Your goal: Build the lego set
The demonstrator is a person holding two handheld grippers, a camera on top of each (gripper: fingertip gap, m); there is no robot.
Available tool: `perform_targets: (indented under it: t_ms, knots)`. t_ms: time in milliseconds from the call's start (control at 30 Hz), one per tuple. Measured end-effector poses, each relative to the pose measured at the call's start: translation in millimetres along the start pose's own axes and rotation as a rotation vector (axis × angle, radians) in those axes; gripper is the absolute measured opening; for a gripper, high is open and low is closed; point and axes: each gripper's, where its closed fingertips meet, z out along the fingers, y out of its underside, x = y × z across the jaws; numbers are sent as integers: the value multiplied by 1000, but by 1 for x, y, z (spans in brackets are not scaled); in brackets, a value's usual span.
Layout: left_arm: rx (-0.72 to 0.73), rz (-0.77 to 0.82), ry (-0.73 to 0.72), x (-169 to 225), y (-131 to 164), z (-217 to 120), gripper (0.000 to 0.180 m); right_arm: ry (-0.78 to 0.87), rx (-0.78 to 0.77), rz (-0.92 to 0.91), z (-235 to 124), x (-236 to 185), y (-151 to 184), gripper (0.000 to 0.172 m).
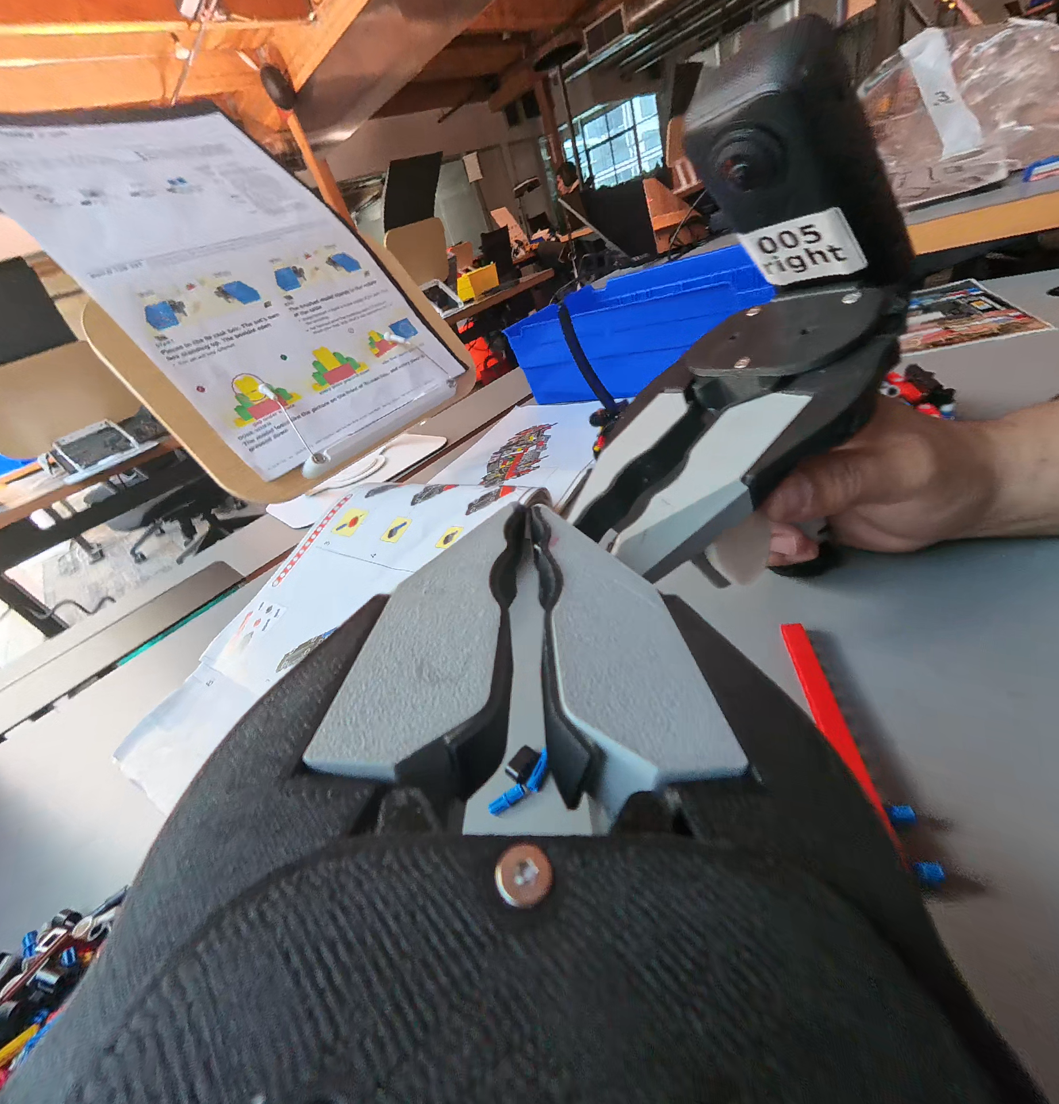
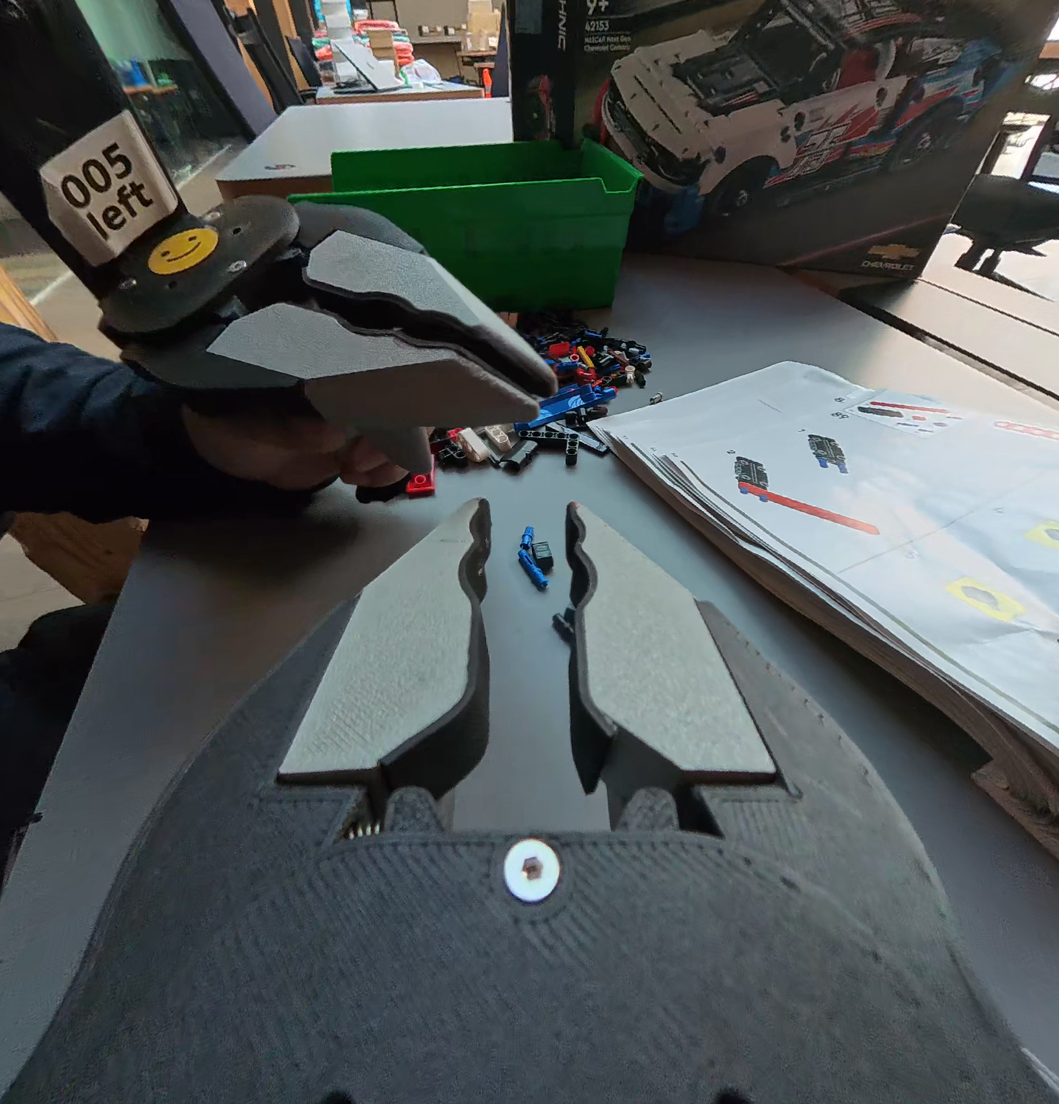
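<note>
My right gripper (image 2: 527,508) is open and low over the grey table (image 2: 276,597). Two small blue pins (image 2: 532,561) and a small black piece (image 2: 542,553) lie loose on the table between its fingers, untouched. Another small black piece (image 2: 564,624) lies by the right-hand finger. My left gripper (image 1: 533,514) is shut, with nothing plainly between its pads, and hovers over the table in front of the open instruction booklet (image 1: 360,561). It also shows in the right wrist view (image 2: 539,397), raised above a pile of pieces. The right gripper (image 1: 611,537) shows just right of its tips.
A long red beam (image 1: 832,717) with blue pins lies on the table. The booklet (image 2: 843,508) lies at the right. A pile of small pieces (image 2: 587,358), a green bin (image 2: 485,227) and a car-picture box (image 2: 814,119) stand behind. A blue bin (image 1: 634,322) and a sheet stand (image 1: 246,299) stand behind too.
</note>
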Motion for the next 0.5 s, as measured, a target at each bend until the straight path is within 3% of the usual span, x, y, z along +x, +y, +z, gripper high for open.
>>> perform_targets:
  t_ms: [100,233,500]
  knots:
    - [-43,-68,-27,-11,-1,13,7,41,1,2,-2,7,0,22]
    - [-97,-177,-5,-27,3,37,31,110,-3,-1,-4,20,1,21]
    - [-43,-279,2,-56,2,47,34,245,54,146,4,68,-17,17]
